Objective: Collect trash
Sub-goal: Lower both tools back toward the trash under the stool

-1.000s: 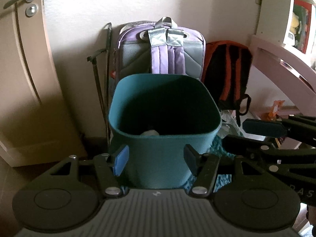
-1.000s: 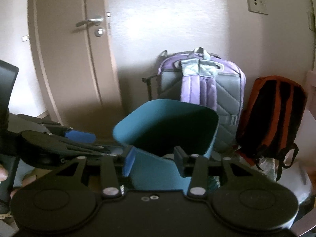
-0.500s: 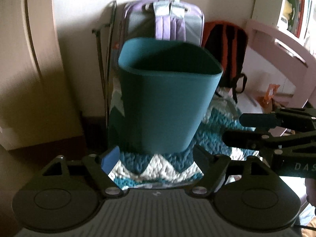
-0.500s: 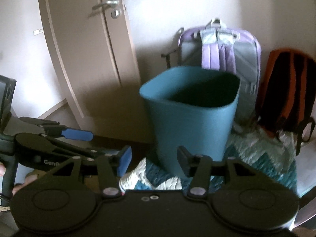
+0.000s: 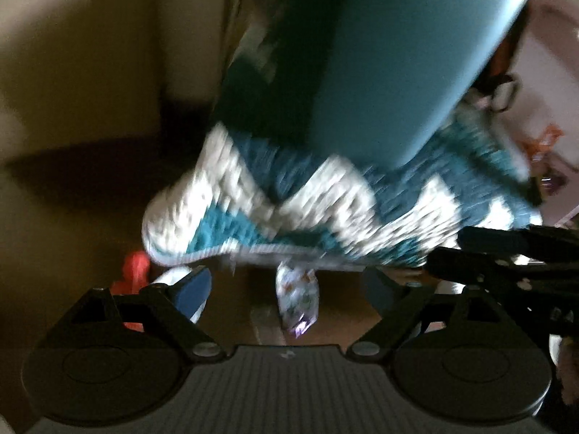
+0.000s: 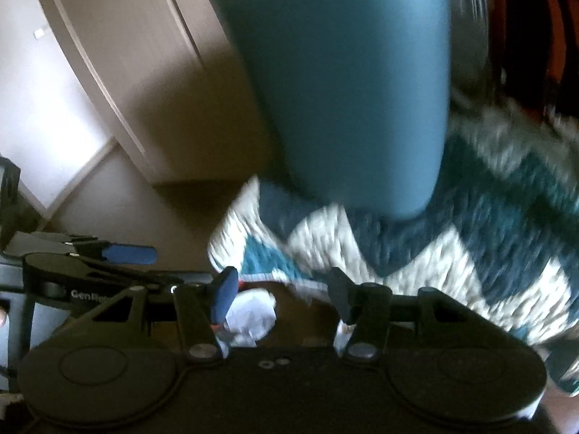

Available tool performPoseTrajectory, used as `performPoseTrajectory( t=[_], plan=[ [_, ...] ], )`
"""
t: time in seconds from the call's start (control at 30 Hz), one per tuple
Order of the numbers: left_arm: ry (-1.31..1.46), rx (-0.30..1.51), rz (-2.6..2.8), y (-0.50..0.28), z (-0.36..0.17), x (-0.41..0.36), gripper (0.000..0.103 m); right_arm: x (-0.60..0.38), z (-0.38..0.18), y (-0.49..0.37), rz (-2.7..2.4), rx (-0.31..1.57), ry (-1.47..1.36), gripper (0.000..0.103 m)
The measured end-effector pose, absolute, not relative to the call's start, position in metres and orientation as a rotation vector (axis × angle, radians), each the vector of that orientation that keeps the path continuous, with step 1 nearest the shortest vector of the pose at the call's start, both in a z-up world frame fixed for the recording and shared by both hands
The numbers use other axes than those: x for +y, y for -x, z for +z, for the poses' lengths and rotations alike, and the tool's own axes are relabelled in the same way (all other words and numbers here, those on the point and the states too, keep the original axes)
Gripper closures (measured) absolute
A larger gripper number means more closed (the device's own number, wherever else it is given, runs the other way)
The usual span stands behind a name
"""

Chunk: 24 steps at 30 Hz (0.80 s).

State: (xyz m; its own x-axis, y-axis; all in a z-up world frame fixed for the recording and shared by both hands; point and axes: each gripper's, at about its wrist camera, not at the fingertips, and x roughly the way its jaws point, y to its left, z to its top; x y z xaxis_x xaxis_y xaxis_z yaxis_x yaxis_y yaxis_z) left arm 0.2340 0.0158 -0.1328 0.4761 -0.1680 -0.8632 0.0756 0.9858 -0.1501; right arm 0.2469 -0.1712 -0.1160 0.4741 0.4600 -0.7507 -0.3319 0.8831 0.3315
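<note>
- Printed wrapper [image 5: 297, 298] lies on the brown floor [image 5: 343, 311] just off the near edge of the rug [image 5: 253, 195], between the fingers of the left tongs [image 5: 286, 287] but untouched.
- Crumpled white paper [image 6: 253, 313] on the floor, also just off the rug's near edge, beside the blue pad of the right tongs [image 6: 282, 296].
- Red scrap [image 5: 135, 266] near the rug's corner; detail blurred.
- Teal bin [image 6: 336, 83] stands on the rug.
- Left tongs: wide, jaws have just been opening, nothing gripped.
- Right tongs: wide, jaws have just been opening, nothing gripped.
- Door [image 6: 108, 47] beyond the rug.
</note>
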Motion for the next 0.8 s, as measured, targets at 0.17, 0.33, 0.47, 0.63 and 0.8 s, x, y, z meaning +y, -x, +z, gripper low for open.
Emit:
performPoseTrajectory(
  t=[0.17, 0.33, 0.47, 0.63, 0.8],
  plan=[
    [0.156, 1.253, 0.002, -0.246, -0.217, 0.017, 0.012, -0.172, -0.190, -0.256, 0.446, 1.095, -0.129, 0.048],
    [0.232, 1.457, 0.167, -0.256, -0.294, 0.028, 0.012, -0.174, -0.256, -0.269, 0.386, 1.230, -0.136, 0.048],
    [0.250, 1.570, 0.233, -0.262, -0.344, 0.034, 0.012, -0.172, -0.305, -0.280, 0.344, 1.308, -0.178, 0.048],
    [0.298, 1.675, 0.314, -0.273, -0.399, 0.042, 0.012, -0.164, -0.368, -0.298, 0.308, 1.393, -0.218, 0.048],
    [0.344, 1.773, 0.359, -0.279, -0.455, 0.046, 0.012, -0.158, -0.418, -0.311, 0.271, 1.470, -0.245, 0.049]
  ],
)
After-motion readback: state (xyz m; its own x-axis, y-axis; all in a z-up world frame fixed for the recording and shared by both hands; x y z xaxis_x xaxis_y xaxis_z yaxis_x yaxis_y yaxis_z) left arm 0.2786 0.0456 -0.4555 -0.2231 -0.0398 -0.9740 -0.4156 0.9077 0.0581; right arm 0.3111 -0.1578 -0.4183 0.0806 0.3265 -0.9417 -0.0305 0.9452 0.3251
